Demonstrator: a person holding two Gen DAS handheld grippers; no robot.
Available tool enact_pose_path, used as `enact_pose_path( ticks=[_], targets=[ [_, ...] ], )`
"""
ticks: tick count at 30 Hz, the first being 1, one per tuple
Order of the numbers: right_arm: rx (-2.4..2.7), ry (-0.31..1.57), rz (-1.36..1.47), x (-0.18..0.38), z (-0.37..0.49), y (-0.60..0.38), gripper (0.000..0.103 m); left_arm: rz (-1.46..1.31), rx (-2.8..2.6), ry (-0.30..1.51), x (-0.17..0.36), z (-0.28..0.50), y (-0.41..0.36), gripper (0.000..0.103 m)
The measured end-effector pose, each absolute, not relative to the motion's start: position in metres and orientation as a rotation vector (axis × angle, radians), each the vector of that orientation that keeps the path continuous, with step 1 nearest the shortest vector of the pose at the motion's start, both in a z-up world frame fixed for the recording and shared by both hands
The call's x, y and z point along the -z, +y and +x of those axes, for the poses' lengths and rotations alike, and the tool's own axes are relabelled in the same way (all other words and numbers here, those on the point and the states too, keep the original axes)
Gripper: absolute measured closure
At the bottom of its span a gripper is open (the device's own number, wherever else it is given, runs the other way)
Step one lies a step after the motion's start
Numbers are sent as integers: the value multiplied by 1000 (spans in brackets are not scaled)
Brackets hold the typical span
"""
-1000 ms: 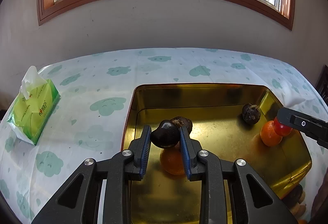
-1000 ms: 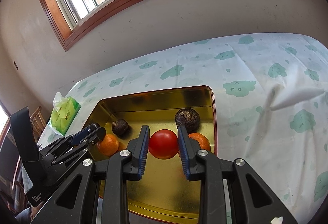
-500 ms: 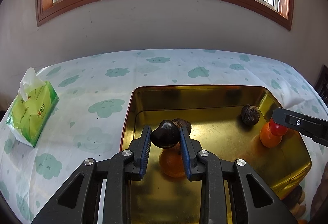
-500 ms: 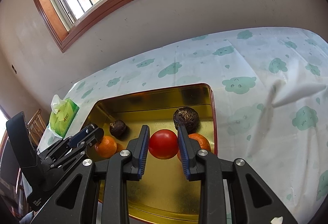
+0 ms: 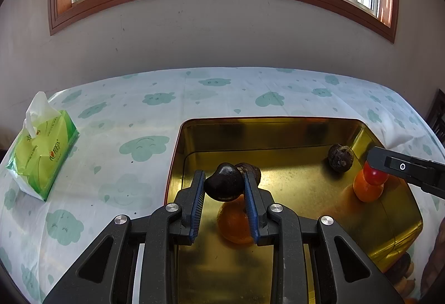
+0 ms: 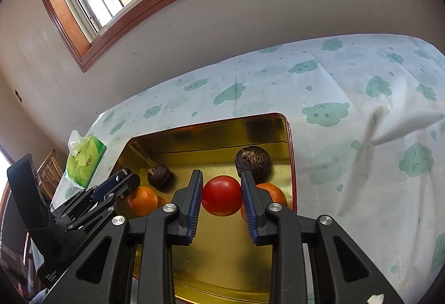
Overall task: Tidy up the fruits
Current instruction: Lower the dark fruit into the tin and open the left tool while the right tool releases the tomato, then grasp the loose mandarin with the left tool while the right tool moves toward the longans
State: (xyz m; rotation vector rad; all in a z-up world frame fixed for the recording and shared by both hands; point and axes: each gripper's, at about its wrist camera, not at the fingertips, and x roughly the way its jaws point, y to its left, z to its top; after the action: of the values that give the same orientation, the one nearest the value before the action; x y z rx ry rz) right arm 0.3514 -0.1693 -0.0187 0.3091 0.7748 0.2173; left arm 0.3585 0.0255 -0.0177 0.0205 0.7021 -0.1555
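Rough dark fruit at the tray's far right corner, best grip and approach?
Pinch the rough dark fruit across its rounded sides, coming down from above. It is roughly a ball with a fibrous top, so any pair of opposite sides should serve. The gold tray wall stands close on its right and an orange sits just in front, so a low sideways approach looks cramped.

- in the left wrist view, an orange (image 5: 235, 223) in the gold tray (image 5: 278, 134) is partly covered by the dark fruit (image 5: 224, 185) above it and the blue pads.
- a second dark fruit (image 5: 251, 169) shows only as a sliver behind that one.
- at the tray's right side, the red fruit (image 5: 374, 176) is half masked by the right gripper (image 5: 374, 164).
- past the tray's lower right corner, brownish items (image 5: 403, 273) are cut off by the picture's edge and too dim to name.
- in the right wrist view, the tray's right-hand orange (image 6: 274, 194) is mostly behind a pad.
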Motion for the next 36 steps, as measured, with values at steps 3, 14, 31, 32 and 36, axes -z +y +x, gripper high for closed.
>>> enact_pose_path(
  ticks=[3,14,31,32,36],
  targets=[
    [-216,774,308,19,352,-169,77,20,157,702,18,359,25,75],
    [-218,786,304,20,356,-167,77,22,161,703,20,360,26,74],
    [-289,684,341,-9,320,-187,57,40,170,663,-4,333,22,44],
    [-300,678,337,-11,314,-190,57,40,168,659,-6,330,22,40],
    [-353,652,303,-20,281,-200,57,44,164,644,-15,311,21,34]
  ],
)
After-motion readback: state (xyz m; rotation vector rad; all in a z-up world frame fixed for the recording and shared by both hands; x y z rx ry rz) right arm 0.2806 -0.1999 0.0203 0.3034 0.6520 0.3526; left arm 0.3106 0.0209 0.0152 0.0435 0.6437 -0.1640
